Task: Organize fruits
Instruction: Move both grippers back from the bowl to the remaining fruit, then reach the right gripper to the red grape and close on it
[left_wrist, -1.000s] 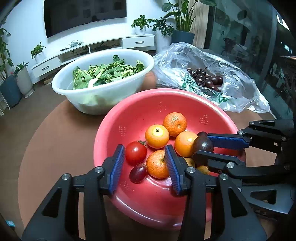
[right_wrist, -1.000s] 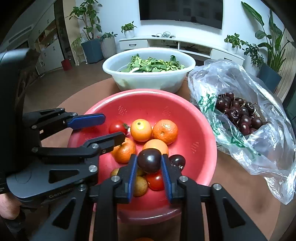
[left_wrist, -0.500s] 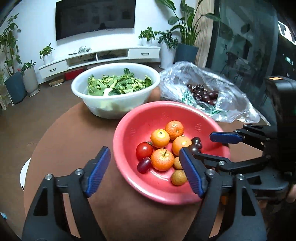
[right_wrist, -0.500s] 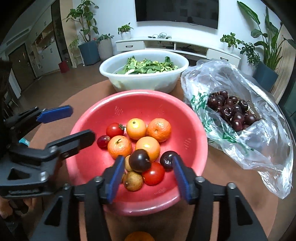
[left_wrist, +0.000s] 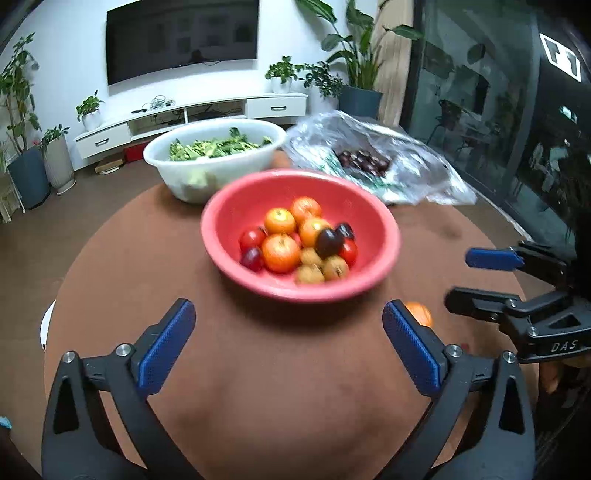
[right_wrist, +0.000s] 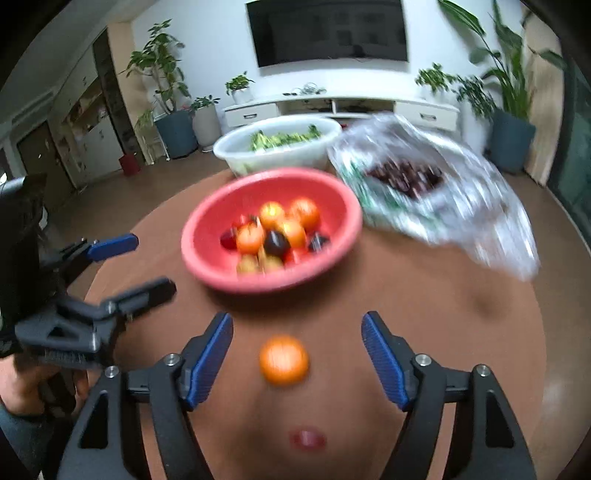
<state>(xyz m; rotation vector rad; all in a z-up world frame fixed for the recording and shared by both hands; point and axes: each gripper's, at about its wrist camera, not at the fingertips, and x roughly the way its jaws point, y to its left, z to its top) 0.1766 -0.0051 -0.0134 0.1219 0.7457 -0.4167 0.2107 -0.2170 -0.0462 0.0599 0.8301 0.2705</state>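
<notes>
A red bowl (left_wrist: 218, 236) (right_wrist: 207, 266) on the brown round table holds oranges, small tomatoes, dark plums (left_wrist: 328, 242) and tan longans. My left gripper (left_wrist: 288, 343) is open and empty, above the table in front of the bowl. My right gripper (right_wrist: 297, 354) is open and empty; it also shows in the left wrist view (left_wrist: 476, 275). A loose orange (right_wrist: 283, 360) (left_wrist: 419, 314) lies on the table between the right fingers. A small red fruit (right_wrist: 307, 439) lies nearer the camera.
A white bowl of green leaves (left_wrist: 214, 155) (right_wrist: 277, 147) stands behind the red bowl. A clear plastic bag of dark cherries (left_wrist: 364, 162) (right_wrist: 406, 177) lies at the back right. The table edge curves close on both sides.
My right gripper opened and let the dark plum drop into the red bowl. Both grippers drew back from the bowl and opened wide. The loose orange came into view.
</notes>
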